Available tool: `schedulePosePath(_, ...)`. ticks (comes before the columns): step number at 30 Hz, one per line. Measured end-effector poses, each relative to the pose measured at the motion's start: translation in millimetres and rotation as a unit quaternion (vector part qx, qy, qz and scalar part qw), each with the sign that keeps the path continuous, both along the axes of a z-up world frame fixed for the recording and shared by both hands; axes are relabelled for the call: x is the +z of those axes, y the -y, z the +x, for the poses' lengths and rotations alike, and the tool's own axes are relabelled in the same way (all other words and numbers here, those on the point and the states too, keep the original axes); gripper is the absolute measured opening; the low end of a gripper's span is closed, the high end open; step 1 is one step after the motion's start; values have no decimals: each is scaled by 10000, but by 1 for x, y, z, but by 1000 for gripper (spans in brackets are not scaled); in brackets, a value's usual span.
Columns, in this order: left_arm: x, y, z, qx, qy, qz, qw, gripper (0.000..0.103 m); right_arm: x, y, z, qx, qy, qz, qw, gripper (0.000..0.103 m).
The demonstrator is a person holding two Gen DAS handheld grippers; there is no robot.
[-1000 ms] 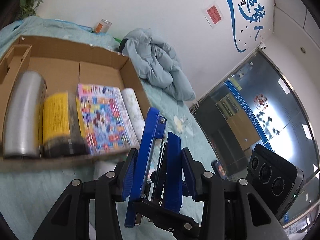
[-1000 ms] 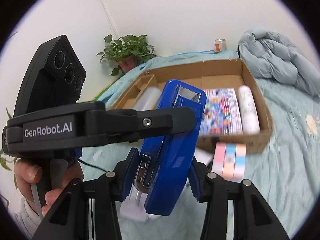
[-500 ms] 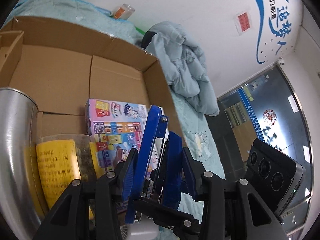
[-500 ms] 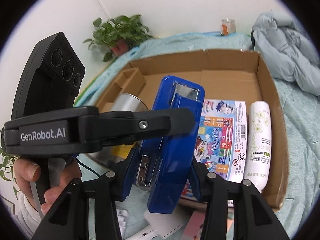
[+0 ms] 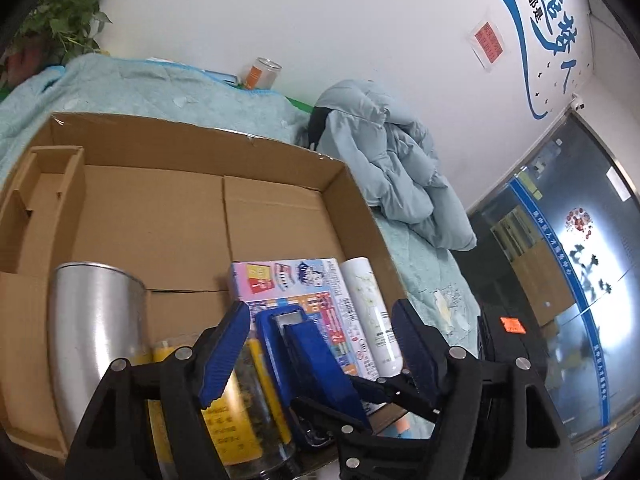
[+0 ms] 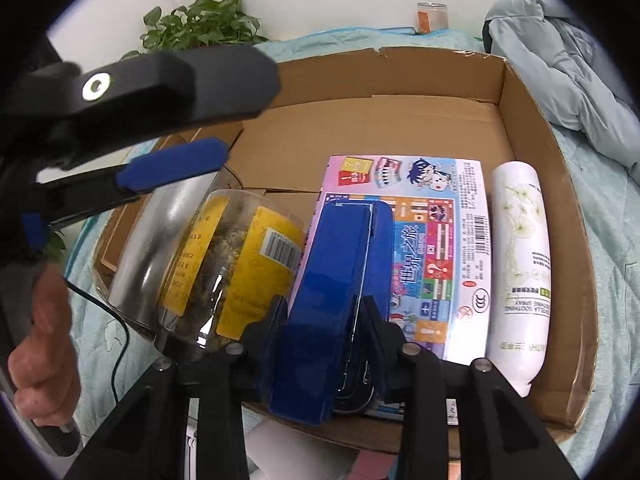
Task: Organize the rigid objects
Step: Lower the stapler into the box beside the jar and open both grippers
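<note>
Right gripper pinches the blue stapler over the cardboard box, long axis running toward the box's far wall, between the yellow-label jar and game box; left gripper spread, just beside.

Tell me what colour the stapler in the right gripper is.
The stapler is solid blue, clearest in the right wrist view.

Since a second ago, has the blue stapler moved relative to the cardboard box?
Yes. The blue stapler moved forward over the cardboard box's near wall, now inside between the yellow-labelled jar and the colourful game box.
</note>
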State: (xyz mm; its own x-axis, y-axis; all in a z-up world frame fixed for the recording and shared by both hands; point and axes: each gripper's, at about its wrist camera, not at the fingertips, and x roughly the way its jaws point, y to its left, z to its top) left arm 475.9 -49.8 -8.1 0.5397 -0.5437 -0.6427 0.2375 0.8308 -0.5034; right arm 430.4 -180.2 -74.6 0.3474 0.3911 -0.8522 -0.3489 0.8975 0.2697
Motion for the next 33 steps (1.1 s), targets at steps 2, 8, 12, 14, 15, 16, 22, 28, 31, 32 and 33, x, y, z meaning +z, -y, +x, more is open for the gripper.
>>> schedulePosePath(2, 2, -5, -10, 31, 108, 100, 9999, 71, 1, -2, -1, 30, -88, 76, 9999, 41)
schedulePosePath(8, 10, -23, -47, 142, 409, 258, 9987, 71, 9, 19, -4, -123, -67, 421, 9990, 46)
schedulePosePath(12, 18, -33, -71, 309, 677, 351, 9966, 71, -1, 20, -2, -123, -400, 542, 9977, 55)
schedulePosePath(14, 21, -37, -82, 375, 770, 385, 9956, 71, -3, 16, -1, -72, -375, 465, 9982, 55)
schedulePosePath(15, 23, -38, -87, 397, 818, 408, 9950, 71, -3, 16, 0, -57, -418, 485, 9979, 56)
schedulePosePath(16, 24, -39, -93, 438, 881, 460, 9941, 71, -3, 16, 3, -72, -497, 595, 9970, 56)
schedulePosePath(22, 33, -36, -129, 709, 1222, 920, 9857, 76, -1, 20, 3, -141, -540, 725, 9958, 55)
schedulePosePath(28, 29, -31, -185, 1541, 2008, 2010, 9463, 103, 37, 35, -68, -535, 1084, 64, 9926, 90)
schedulePosePath(31, 16, -33, -204, 1620, 1888, 2071, 9462, 103, 44, 44, -111, -805, 1596, -94, 9839, 97)
schedulePosePath(32, 11, -32, -210, 1627, 1829, 2065, 9473, 102, 44, 46, -124, -922, 1688, -71, 9813, 97)
schedulePosePath(33, 6, -31, -215, 1612, 1780, 2069, 9485, 99, 42, 48, -134, -1006, 1719, -61, 9799, 97)
